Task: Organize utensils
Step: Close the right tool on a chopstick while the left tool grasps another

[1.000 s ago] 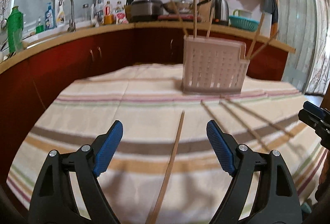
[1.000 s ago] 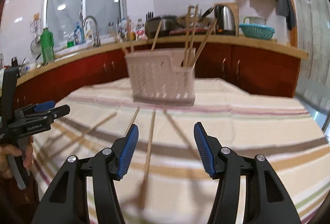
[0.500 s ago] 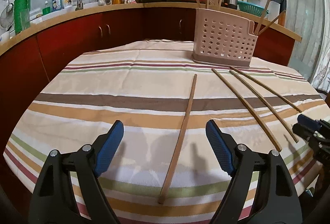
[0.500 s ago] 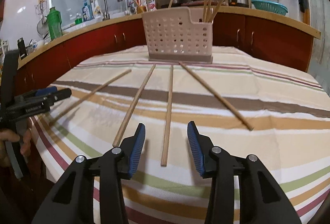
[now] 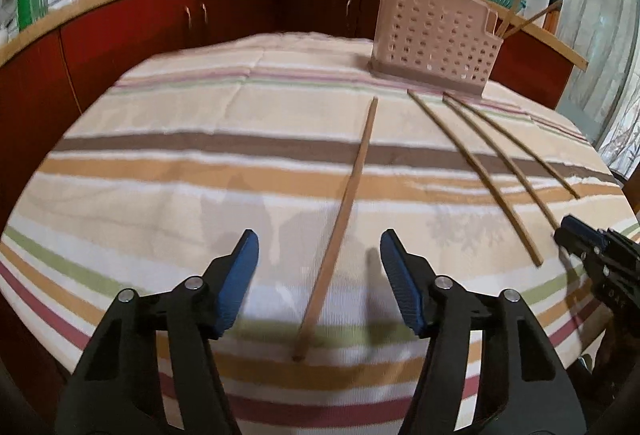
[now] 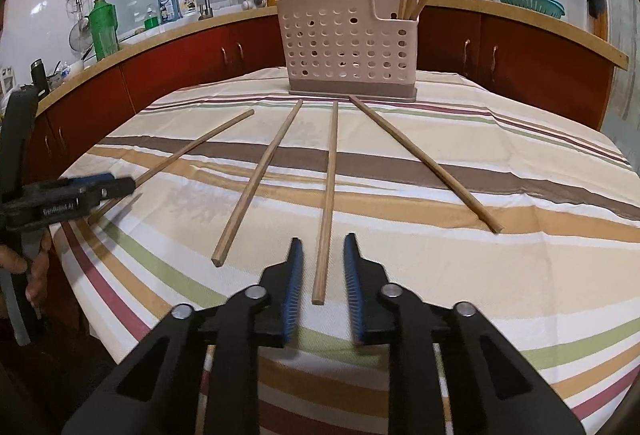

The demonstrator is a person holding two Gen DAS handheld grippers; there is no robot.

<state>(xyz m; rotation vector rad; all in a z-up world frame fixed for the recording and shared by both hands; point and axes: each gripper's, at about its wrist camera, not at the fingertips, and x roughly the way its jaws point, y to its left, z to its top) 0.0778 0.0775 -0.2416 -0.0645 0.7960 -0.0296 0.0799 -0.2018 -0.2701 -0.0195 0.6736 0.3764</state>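
Each claw straddles the near end of one long wooden chopstick lying on the striped tablecloth (image 6: 480, 139). The right gripper (image 6: 320, 271) is narrowing on the chopstick (image 6: 329, 195) without touching yet; the left gripper (image 5: 316, 267) is wider and also closing around its chopstick (image 5: 344, 211). Both sticks run lengthwise away from the claws, far tips pointing at the perforated pale plastic utensil holder (image 6: 340, 47).

Open cloth in front, holder at the far edge

Four chopsticks (image 6: 328, 195) fan across the striped tablecloth (image 6: 500, 275), bare lanes between them; the perforated utensil holder (image 6: 348, 47), sticks upright in it, blocks the far side, cabinets (image 6: 520, 55) beyond.
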